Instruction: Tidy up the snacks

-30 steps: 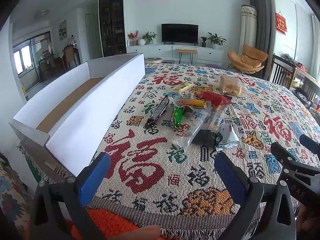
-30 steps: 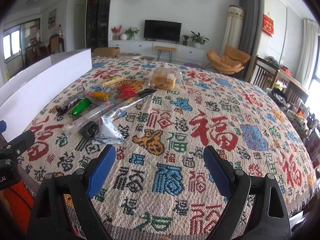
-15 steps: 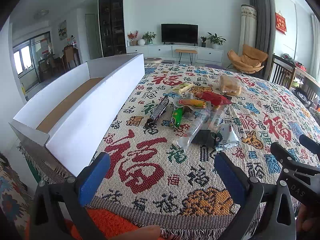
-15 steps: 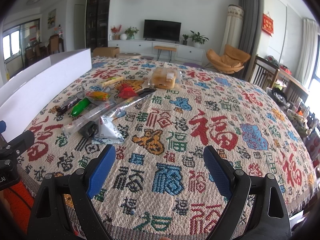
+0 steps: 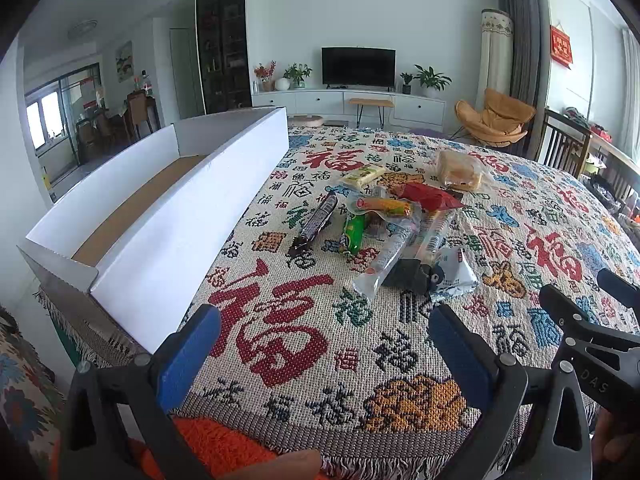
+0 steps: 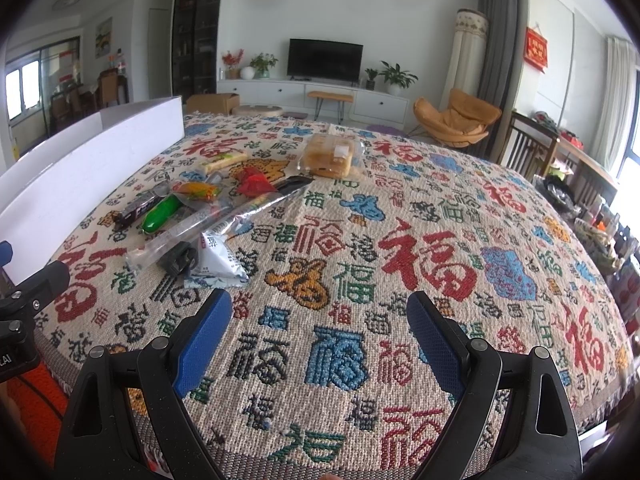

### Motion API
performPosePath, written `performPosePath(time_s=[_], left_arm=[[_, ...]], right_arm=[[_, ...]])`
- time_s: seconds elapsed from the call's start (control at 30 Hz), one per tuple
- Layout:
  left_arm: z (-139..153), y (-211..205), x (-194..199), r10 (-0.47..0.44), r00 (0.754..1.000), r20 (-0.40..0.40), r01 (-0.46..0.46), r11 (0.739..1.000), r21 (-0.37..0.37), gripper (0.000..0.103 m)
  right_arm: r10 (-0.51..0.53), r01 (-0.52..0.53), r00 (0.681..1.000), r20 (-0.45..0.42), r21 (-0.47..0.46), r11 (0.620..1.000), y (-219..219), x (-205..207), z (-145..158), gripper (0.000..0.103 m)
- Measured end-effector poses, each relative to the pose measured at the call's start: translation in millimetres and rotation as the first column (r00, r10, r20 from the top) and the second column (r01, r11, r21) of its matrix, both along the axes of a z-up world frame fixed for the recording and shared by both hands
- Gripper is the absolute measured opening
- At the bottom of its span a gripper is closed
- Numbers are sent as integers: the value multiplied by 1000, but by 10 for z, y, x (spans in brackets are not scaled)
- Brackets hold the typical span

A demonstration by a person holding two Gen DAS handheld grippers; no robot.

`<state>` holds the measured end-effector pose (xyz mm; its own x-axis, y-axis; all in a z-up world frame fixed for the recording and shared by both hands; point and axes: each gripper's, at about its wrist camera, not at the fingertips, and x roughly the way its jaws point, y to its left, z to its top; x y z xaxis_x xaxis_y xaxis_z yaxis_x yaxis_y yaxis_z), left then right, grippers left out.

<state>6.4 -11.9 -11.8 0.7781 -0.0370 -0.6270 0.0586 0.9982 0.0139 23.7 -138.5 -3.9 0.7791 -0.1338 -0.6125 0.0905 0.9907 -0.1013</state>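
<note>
In the left wrist view, the left gripper (image 5: 324, 340) is hovering low over the near edge of the desk (image 5: 520, 184), its blue-padded jaws standing wide apart with nothing between them. A woven cloth (image 5: 280, 332) patterned with red, blue and green characters is covering the desk. A long white box (image 5: 180, 216) with a brown cardboard floor is lying along the left side, open at the top. The snacks are sitting in a loose pile near the middle of the cloth, just right of the box: a dark bar (image 5: 318, 218), a green packet (image 5: 353, 233), an orange-yellow packet (image 5: 384, 206), a red packet (image 5: 430, 196), a pale yellow bar (image 5: 362, 175), two long clear sleeves (image 5: 390, 258) lying side by side, a white pouch (image 5: 454, 274) beside a black item (image 5: 412, 276), and a bag of bread (image 5: 459, 170) further back. The right gripper (image 5: 592, 320) is showing at the right edge.

In the right wrist view, the right gripper (image 6: 319, 320) is likewise hovering above the near part of the cloth (image 6: 400, 240), jaws spread wide and holding nothing. The snack pile is lying ahead and to the left, with the white pouch (image 6: 218, 260) nearest, the green packet (image 6: 160, 214) and dark bar (image 6: 138, 210) by the box wall (image 6: 92, 168), and the bread bag (image 6: 330, 154) farthest. Part of the left gripper (image 6: 32, 296) is poking in at the left edge.
</note>
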Motion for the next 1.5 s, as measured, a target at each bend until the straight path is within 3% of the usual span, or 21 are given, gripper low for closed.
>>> performPosePath(time_s=[1.33,1.5], left_arm=[[4,7,4,0,1000,0,0,1000,0,103],[-26,15,-7,-4,1000,-14,4,1000,-25,103]], right_arm=[[-6,6,1000,-16,9,1000,-10,5,-27,92],[-8,8,1000,-28,18,1000,-17,27,-19,92]])
